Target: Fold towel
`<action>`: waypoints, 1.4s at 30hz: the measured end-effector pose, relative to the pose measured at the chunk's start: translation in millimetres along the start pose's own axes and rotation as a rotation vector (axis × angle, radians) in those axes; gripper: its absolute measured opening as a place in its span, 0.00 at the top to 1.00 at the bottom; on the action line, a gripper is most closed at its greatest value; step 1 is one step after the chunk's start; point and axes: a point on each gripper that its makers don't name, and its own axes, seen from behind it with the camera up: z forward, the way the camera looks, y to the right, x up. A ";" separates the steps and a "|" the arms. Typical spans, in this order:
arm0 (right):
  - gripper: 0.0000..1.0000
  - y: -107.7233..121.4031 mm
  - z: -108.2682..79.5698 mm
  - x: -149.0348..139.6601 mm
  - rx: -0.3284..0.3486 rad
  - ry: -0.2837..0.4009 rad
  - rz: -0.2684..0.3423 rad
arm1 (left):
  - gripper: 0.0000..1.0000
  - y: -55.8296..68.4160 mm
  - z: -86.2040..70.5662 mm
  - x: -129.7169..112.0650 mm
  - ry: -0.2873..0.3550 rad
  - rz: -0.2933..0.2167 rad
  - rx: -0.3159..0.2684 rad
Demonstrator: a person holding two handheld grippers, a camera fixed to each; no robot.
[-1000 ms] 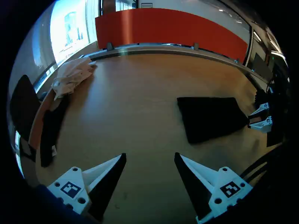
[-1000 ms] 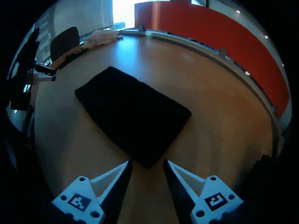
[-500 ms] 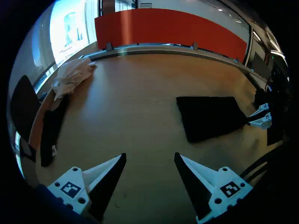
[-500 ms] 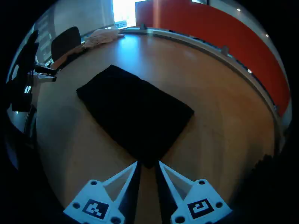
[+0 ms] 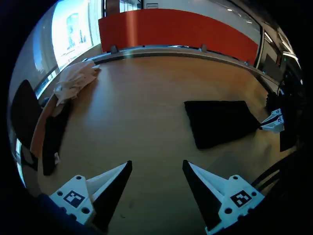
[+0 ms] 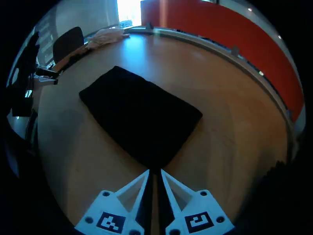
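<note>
- While the left gripper [image 5: 156, 162] is being held low and level over the table [image 5: 141, 94], its fingers are being held spread wide. Nothing is being gripped or touched by them, and bare wood is being shown in the gap.
- The right gripper [image 6: 155, 171] is being held low at the near corner of the black towel [image 6: 141, 117] and pointed along the cloth's diagonal.
- Its fingers are being pressed nearly together, with a thin slit left between them. The towel's corner is being pinched in that slit.
- In the left gripper view this right gripper is being seen far off to the right, tips at the towel's corner.
- The black towel is being borne flat by the tabletop as a dark rectangle, well apart from the left gripper and ahead to its right.
- A white cloth heap [image 5: 76, 78] is being noted at the table's far left edge. A red partition [image 5: 176, 29] is being noted behind the far rim.
</note>
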 end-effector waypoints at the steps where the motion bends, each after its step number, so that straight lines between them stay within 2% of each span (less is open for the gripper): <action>1: 0.95 -0.3 -0.2 1.1 0.000 0.004 0.004 | 0.04 0.0 0.0 0.3 0.000 0.000 0.000; 8: 0.95 0.1 -7.5 12.5 -0.019 0.037 0.012 | 0.04 -1.4 0.6 2.8 0.004 -0.003 0.000; 17: 0.95 0.4 -34.1 57.1 -0.037 0.132 0.012 | 0.04 -1.2 3.6 9.3 0.010 0.006 -0.002; 32: 0.95 13.7 -79.4 113.4 -0.084 0.227 -0.058 | 0.04 2.7 8.0 21.6 0.026 0.015 -0.009; 42: 0.95 16.3 -100.4 131.7 -0.098 0.254 -0.106 | 0.04 5.0 9.5 27.3 0.032 0.023 -0.013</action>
